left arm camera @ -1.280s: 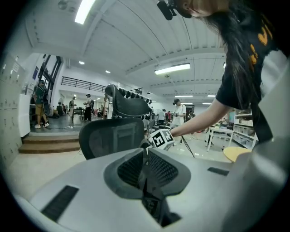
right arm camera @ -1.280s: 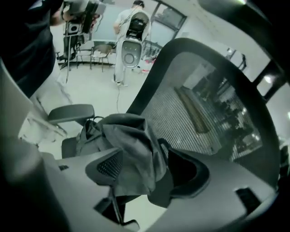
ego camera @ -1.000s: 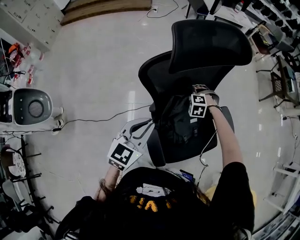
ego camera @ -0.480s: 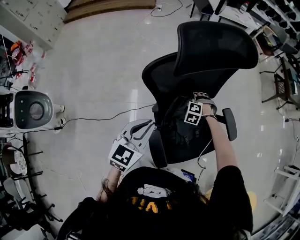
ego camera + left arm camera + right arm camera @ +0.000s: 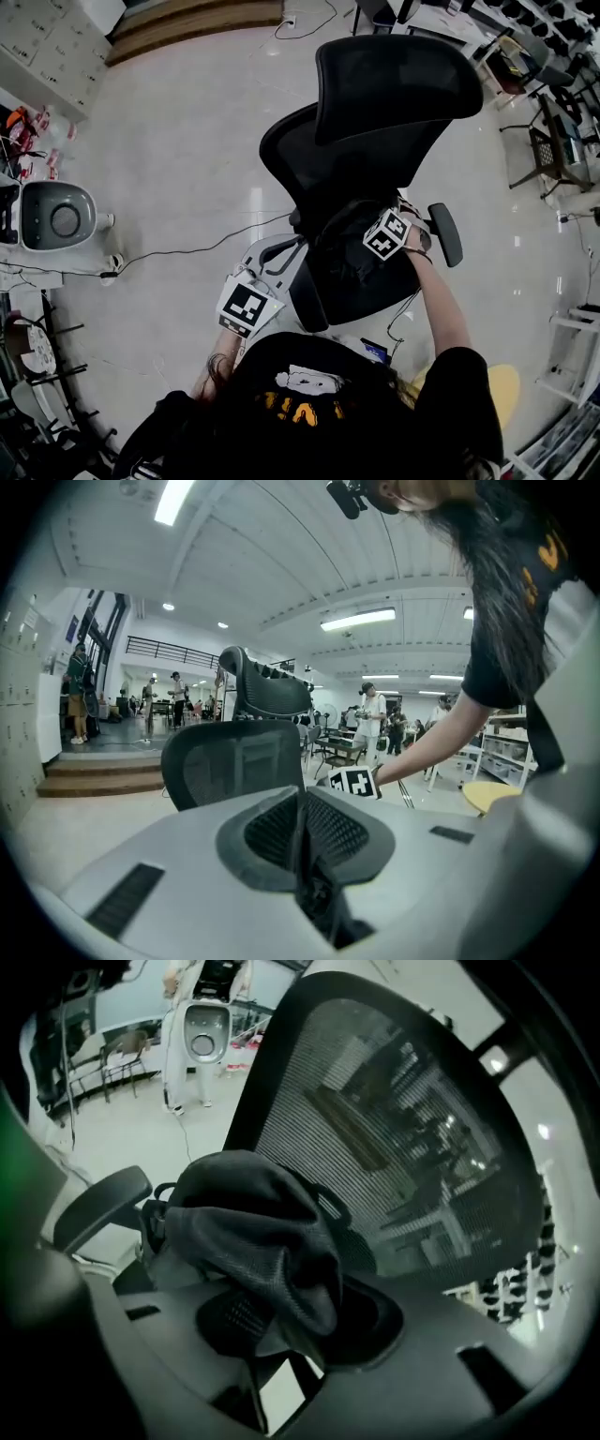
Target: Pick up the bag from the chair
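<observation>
The black bag point(image 5: 345, 267) lies on the seat of a black mesh office chair point(image 5: 375, 112). In the right gripper view its dark mesh fabric point(image 5: 258, 1232) is bunched and pinched between the jaws. My right gripper point(image 5: 375, 246) is shut on that fabric, just in front of the chair's backrest point(image 5: 412, 1138). My left gripper point(image 5: 277, 255) hangs left of the chair beside its left armrest point(image 5: 302, 298), apart from the bag. Its jaws point(image 5: 302, 855) are shut with nothing between them, and it looks toward the chair point(image 5: 234, 761).
The chair's right armrest point(image 5: 444, 234) sticks out beside my right wrist. A cable point(image 5: 187, 246) runs across the pale floor to a white machine point(image 5: 58, 216) at the left. Desks and other chairs point(image 5: 553, 141) crowd the right side.
My right gripper has drawn back a little from the backrest toward my body, with the bag fabric bunching up in it. The left gripper has stayed in place.
</observation>
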Demonstrator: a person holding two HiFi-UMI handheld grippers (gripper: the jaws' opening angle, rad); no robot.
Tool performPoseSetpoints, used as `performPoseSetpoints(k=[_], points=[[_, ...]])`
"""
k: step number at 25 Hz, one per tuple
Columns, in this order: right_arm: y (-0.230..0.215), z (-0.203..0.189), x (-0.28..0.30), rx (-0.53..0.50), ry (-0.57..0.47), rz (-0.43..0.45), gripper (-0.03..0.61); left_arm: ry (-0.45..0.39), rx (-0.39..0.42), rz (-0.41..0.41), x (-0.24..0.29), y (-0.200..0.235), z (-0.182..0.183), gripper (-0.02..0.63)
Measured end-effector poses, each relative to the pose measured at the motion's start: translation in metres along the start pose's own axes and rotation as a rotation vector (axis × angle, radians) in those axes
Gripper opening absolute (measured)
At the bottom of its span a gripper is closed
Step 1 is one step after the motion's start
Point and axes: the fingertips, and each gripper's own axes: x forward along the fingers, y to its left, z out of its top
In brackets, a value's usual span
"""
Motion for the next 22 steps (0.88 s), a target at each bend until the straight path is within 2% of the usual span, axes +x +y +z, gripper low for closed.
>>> performPoseSetpoints(k=[7, 11, 15, 22], points=[[-0.012, -0.057, -0.06, 0.413, -0.024, -0.018, 0.117, -0.006, 0.013, -0.062, 0.008, -0.027, 0.004, 0.028], [-0.001, -0.071, -0.093, 0.58, -0.071, -0.025, 0.098, -0.008, 0.025, -0.099, 0.009, -0.043, 0.008, 0.028], [0.013, -0.083, -0.119, 0.693, -0.126, -0.044, 0.081, -0.012, 0.048, -0.124, 0.013, -0.064, 0.01, 0.028], [0.02, -0.098, -0.193, 0.816, -0.222, -0.154, 0.075, -0.013, 0.059, -0.138, 0.006, -0.095, 0.008, 0.028]])
